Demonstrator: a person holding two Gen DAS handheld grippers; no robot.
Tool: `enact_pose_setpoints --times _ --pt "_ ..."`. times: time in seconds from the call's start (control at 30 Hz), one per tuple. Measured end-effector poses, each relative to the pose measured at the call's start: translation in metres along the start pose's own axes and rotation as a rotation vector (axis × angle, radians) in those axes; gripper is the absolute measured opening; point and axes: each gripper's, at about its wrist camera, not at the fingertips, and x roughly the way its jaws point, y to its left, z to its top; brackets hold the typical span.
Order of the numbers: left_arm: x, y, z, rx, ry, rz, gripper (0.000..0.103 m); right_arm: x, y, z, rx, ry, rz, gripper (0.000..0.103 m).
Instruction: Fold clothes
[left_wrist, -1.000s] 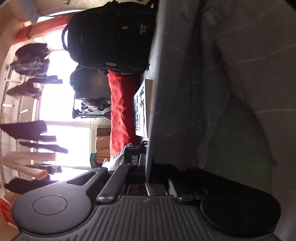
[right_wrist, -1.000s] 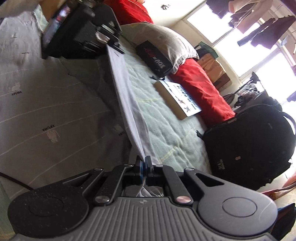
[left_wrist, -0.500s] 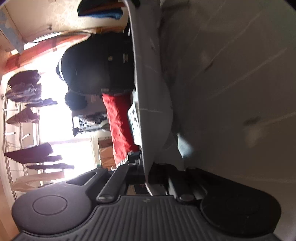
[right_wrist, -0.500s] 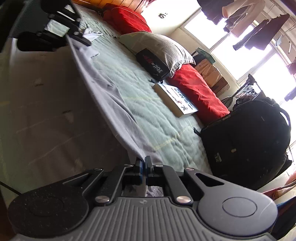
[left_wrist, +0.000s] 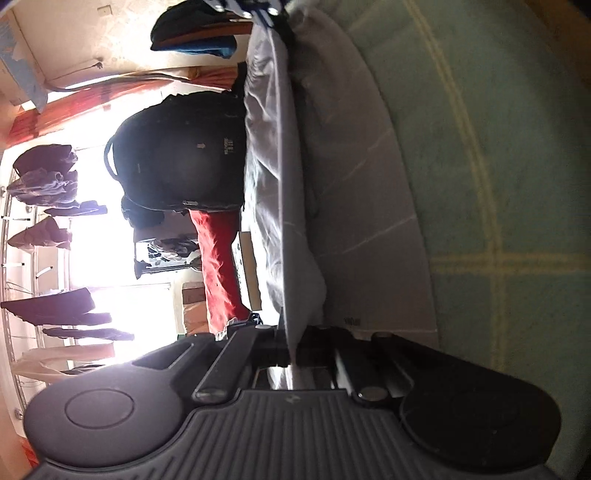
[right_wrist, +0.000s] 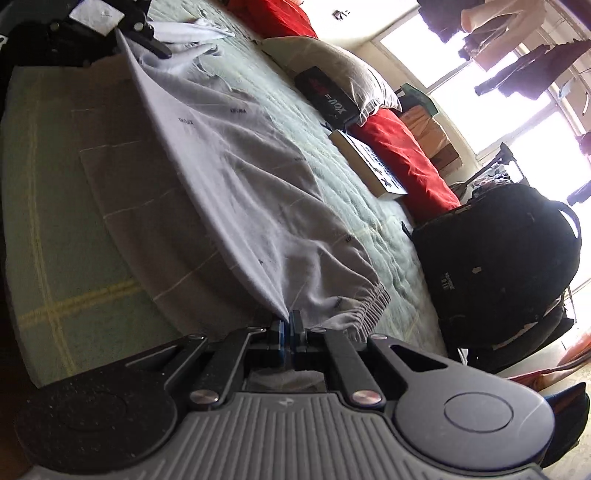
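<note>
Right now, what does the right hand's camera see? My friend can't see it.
The right gripper, jaws shut, pinches a corner of a pale grey garment stretched tight over a green bed toward the left gripper. A black backpack and red pillow sit beyond.

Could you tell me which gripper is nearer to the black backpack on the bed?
Right. The right gripper, pinching the grey garment near its gathered cuff, sits close beside the backpack. The left gripper pinches the far end, well beyond it.

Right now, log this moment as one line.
left gripper: shut on grey garment | right gripper: shut on garment | fold: edge stretched above bed
</note>
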Motion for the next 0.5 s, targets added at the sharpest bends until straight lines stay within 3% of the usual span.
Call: enact_pose_setpoints --times 0.17,0.5 --pt "-0.003 0.014 0.0 -0.028 -0.013 -0.01 0.001 -0.009 -0.004 -0.003 0.042 -0.02 0.008 0.004" --pt "-0.014 0.005 0.004 -0.037 -0.031 -0.071 0.001 -0.013 -0.008 -0.01 0.087 -0.009 0.036 0.004"
